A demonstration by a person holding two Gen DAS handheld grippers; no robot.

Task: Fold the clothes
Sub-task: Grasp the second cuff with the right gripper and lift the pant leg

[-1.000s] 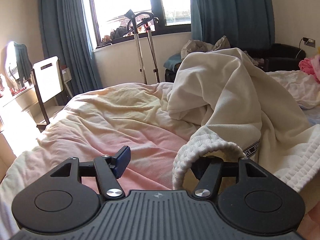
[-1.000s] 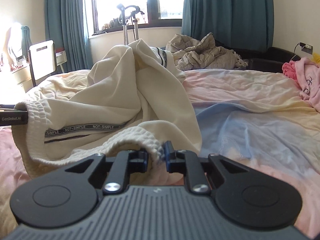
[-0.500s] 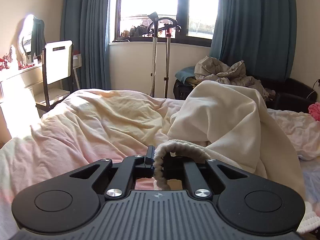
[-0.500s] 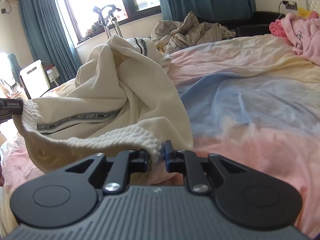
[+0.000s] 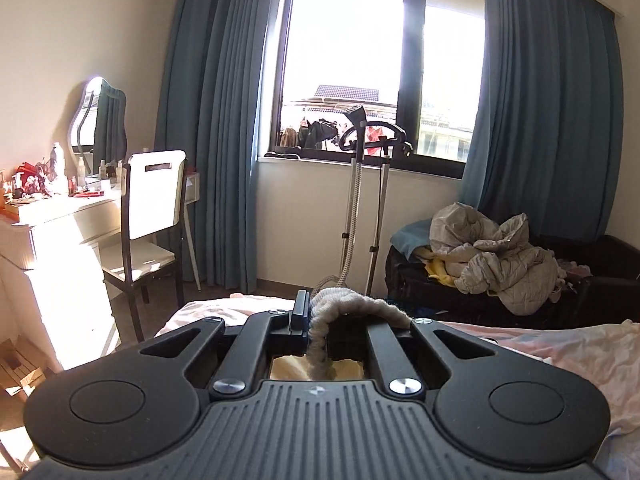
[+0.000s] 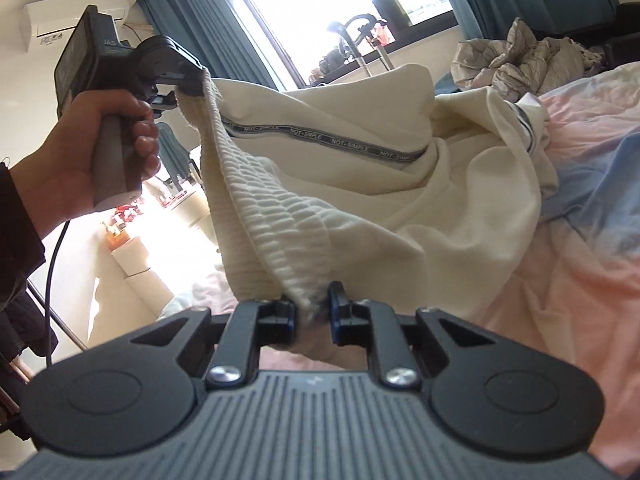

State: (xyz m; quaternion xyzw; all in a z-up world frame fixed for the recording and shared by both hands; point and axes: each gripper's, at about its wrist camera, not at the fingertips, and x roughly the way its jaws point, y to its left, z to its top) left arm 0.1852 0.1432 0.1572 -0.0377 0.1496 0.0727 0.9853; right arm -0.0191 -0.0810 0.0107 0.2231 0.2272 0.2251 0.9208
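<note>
Between two tools, cream garment (image 6: 360,184) with ribbed waistband (image 6: 256,216), lettered stripe (image 6: 332,142).

The left hand-held gripper (image 5: 310,312) clamped shut on the cream garment's (image 6: 360,184) ribbed waistband (image 5: 352,304) and lifted it off the bed (image 6: 580,280).

Your matte black plastic left gripper (image 6: 188,80) has a grey handle and trailing black cable (image 6: 52,276); your sleeve (image 6: 16,216) is dark.
</note>
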